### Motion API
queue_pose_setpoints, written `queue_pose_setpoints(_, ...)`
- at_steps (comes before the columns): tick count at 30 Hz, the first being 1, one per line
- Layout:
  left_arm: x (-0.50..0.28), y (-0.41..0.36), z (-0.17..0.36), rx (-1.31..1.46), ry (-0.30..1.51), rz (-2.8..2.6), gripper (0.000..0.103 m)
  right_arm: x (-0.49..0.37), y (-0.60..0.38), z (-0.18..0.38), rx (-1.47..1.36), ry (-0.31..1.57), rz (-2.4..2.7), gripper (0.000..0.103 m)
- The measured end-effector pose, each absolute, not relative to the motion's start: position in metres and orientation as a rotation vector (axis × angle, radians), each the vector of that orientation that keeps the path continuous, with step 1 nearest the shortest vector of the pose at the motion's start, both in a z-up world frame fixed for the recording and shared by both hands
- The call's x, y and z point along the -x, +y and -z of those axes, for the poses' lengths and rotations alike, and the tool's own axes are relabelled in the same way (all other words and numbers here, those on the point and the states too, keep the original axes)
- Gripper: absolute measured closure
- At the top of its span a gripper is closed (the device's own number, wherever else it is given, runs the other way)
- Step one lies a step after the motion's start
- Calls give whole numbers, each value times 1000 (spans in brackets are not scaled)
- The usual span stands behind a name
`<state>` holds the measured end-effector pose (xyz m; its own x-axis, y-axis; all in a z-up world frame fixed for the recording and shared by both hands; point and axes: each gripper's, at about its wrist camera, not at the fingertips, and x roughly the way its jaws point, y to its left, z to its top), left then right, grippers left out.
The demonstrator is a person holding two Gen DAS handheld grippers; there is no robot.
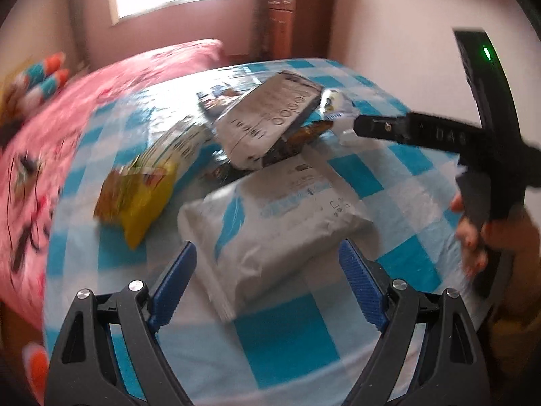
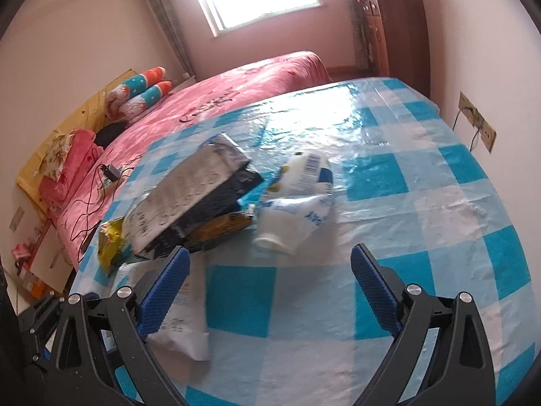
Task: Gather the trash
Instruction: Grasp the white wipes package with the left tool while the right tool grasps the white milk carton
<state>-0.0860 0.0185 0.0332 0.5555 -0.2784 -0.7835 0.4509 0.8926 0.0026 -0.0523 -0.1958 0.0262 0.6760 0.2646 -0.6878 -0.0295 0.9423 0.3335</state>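
Observation:
A pile of trash lies on the blue-and-white checked table (image 1: 280,338). A white mailer bag (image 1: 274,230) lies nearest; my left gripper (image 1: 267,280) is open with its blue pads on either side of the bag's near end. Behind it lie a grey mailer bag (image 1: 267,118), a yellow snack bag (image 1: 138,199) and a crumpled white-and-blue wrapper (image 1: 333,108). In the right wrist view my right gripper (image 2: 270,291) is open and empty above the table (image 2: 405,203), short of the white-and-blue wrapper (image 2: 301,199), the grey bag (image 2: 189,196) and the yellow bag (image 2: 111,240). The white bag's corner (image 2: 182,331) shows by the left finger.
A bed with a pink cover (image 2: 236,91) borders the table's left side, with pillows (image 2: 142,94) and a charger cable (image 2: 108,172) on it. A brown wardrobe (image 2: 395,23) stands at the back. A wall socket (image 2: 476,121) is on the right wall. The right-hand gripper body (image 1: 439,132) shows in the left view.

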Motion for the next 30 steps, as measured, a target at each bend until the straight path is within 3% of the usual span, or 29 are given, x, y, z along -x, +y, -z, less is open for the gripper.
queue_pose_setpoints(10,53,-5,-28,-412,914,584,14,22,-204,-18,-309,872,-182,8)
queue_pose_setpoints(30,36,-26,-18,-479,929,677,4,3,-197,-13,-265,878,-191,8)
